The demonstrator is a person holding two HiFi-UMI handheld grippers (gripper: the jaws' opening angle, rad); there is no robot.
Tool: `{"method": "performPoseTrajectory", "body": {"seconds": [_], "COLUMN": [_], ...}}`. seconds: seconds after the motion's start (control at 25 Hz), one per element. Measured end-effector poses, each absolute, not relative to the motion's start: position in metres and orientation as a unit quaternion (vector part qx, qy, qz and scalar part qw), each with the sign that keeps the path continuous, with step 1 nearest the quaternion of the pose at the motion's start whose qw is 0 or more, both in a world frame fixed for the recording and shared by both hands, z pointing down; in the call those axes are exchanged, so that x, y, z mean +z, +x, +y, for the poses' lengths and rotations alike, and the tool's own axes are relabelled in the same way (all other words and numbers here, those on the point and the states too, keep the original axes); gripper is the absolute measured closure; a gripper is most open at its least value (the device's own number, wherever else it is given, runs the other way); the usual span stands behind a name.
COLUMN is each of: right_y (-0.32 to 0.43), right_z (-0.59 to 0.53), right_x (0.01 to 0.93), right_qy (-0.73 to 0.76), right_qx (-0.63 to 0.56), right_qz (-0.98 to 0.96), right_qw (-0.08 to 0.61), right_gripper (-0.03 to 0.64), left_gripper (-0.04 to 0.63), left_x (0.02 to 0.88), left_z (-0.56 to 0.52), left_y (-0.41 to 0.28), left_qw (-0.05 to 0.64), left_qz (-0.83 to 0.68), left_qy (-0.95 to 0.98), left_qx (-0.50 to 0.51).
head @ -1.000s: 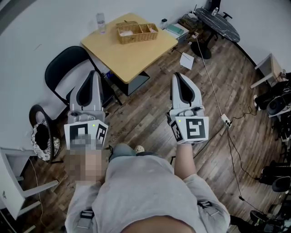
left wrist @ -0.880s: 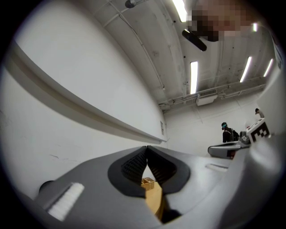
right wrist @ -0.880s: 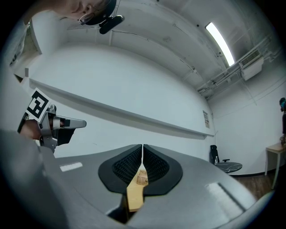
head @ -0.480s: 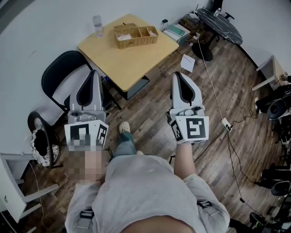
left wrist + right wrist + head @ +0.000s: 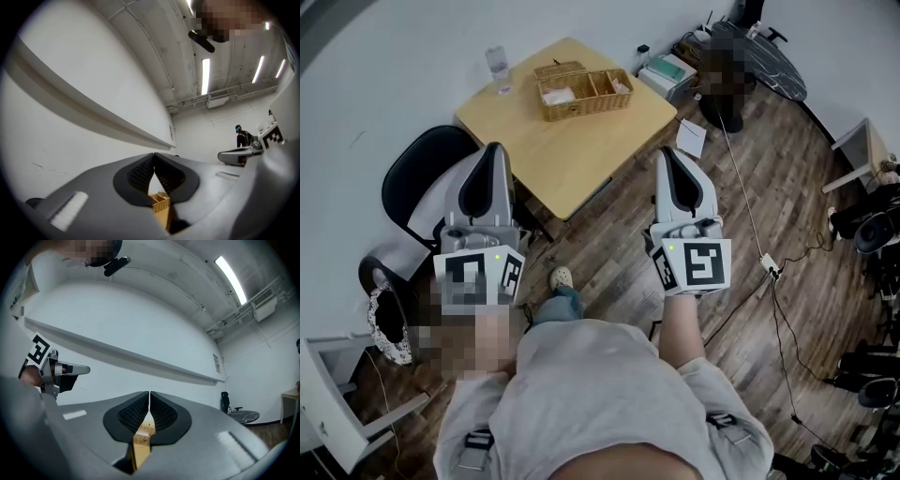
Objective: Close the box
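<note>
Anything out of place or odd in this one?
Only a loose white sheet lying on the floor beside the table. The wicker box sits upright on the tabletop, lid open, nothing spilled.

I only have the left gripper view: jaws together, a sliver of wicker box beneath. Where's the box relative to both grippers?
Observer: In the head view the wicker box sits on the wooden table, ahead of the left hand-held gripper and the right hand-held gripper; neither touches it.
Operator: Right one holding anything?
Observer: No, its jaws are together and empty.
Operator: Anything beside the box?
Observer: A small clear container stands left of it.
</note>
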State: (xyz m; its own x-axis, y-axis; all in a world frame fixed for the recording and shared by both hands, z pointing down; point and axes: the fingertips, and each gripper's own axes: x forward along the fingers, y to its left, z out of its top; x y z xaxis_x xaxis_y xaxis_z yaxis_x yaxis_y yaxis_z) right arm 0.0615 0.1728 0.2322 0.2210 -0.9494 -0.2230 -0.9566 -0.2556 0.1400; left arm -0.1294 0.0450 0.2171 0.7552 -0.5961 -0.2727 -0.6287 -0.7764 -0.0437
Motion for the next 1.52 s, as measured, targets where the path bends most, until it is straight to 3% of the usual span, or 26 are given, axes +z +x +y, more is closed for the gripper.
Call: {"method": "performPoseTrajectory", "body": {"seconds": [0.88,1.52], "right_y": [0.094,0.113], "right_z": [0.021,-0.002], "right_x": [0.225,0.240], "right_qy": [-0.799,-0.816], "right_qx": [0.141,0.127], "right_qz": [0.584,0.564], "right_qw": [0.008,-0.014], "right_gripper": [0.604,0.604], "left_gripper": [0.537,0.537], "left_x": [0.209,0.229], "left_z": [-0.117,-0.157], "left_y": [-0.085,-0.058], "left_qw": [0.066,0.037], "left_qz": [0.293,0.272], "left_qy": [-0.945,-0.952], "left_qx": [0.131,0.131]}}
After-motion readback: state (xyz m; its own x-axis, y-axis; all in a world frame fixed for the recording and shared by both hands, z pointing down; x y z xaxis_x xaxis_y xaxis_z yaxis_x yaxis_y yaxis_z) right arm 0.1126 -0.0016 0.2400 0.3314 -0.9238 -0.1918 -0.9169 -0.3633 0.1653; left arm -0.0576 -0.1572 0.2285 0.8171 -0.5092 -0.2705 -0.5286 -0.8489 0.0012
